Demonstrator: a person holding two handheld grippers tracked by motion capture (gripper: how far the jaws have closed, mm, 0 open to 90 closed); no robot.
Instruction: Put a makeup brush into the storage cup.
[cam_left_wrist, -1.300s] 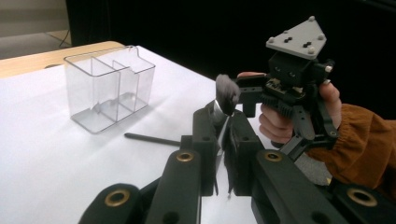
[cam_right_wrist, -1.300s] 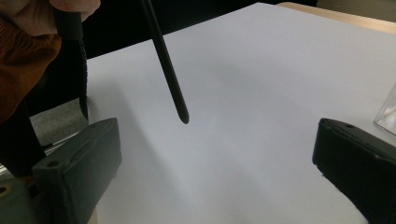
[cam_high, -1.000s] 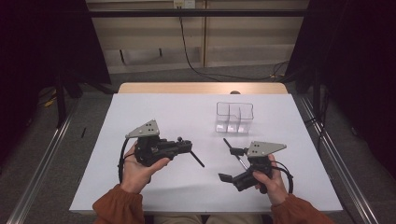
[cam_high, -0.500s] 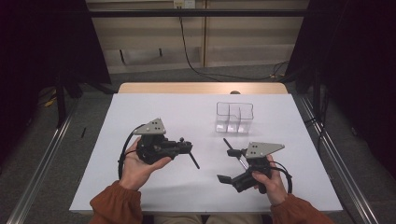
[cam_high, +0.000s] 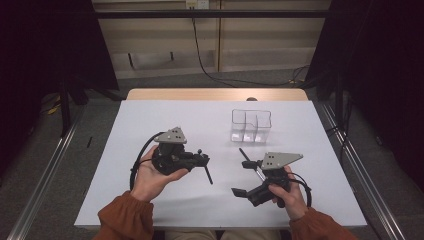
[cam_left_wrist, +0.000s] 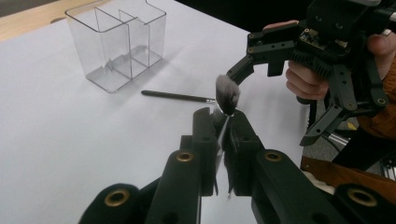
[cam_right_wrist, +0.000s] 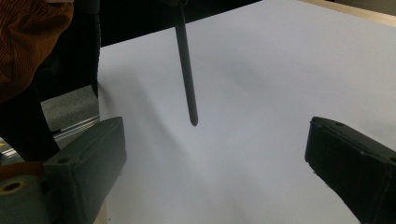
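Holding a brush pinched in the left gripper, handle hanging toward 5 o'clock, keep it steady; the right gripper waits wide open. The organizer stands at 1 o'clock; approach upright.

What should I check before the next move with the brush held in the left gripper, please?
1. Left gripper shut on the makeup brush: ok.
2. Right gripper open, nothing between its jaws: ok.
3. Clear organizer upright, compartments empty: ok.
4. Second brush lying flat on the table, apart from the organizer: ok.
5. Firmness of the grip on the brush: cannot tell.
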